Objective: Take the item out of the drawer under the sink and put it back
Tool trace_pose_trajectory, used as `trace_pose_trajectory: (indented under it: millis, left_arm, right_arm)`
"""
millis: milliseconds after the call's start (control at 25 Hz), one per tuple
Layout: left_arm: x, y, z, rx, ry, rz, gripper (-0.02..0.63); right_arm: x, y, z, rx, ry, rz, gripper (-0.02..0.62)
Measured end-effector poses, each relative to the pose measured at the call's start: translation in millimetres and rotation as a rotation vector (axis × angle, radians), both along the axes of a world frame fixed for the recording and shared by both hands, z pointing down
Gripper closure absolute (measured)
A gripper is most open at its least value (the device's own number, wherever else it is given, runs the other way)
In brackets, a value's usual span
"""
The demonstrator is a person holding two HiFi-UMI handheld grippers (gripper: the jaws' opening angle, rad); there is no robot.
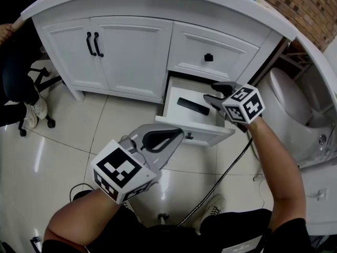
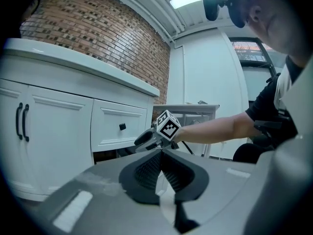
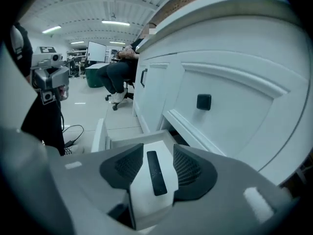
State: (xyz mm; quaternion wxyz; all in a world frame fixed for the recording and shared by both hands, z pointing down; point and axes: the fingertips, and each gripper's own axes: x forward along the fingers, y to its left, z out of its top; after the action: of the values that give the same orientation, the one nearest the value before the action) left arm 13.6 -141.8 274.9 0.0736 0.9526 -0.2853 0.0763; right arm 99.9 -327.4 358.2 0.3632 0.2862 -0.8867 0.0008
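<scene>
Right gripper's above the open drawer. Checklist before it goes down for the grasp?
1. Lower drawer pulled open: ok.
2. Black remote lying flat on the drawer bottom, nothing on it: ok.
3. Right gripper open and empty: ok.
4. Remote lined up lengthwise in the gap between the right fingers, not touched: ok.
5. Left gripper shut, empty, held clear of the drawer: ok.
6. Clearance under the upper drawer front for the descent: cannot tell.

White vanity (image 1: 131, 57), brick wall (image 1: 303, 1), tiled floor (image 1: 63, 141)
</scene>
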Motion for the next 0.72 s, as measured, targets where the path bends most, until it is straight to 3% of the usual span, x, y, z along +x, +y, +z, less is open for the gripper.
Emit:
trace_pose_trajectory:
  millis: [400, 720]
  left_arm:
    - [-5, -8, 3, -0.014, 0.008, -0.024, 0.600]
    - [-5, -16, 3, -0.032, 0.025, -0.022, 0.600]
  right_arm:
    - [-17, -27, 79, -0.117, 0.124, -0.089, 0.410]
    - [-32, -37, 119, -0.197, 0.167, -0.130, 0.392]
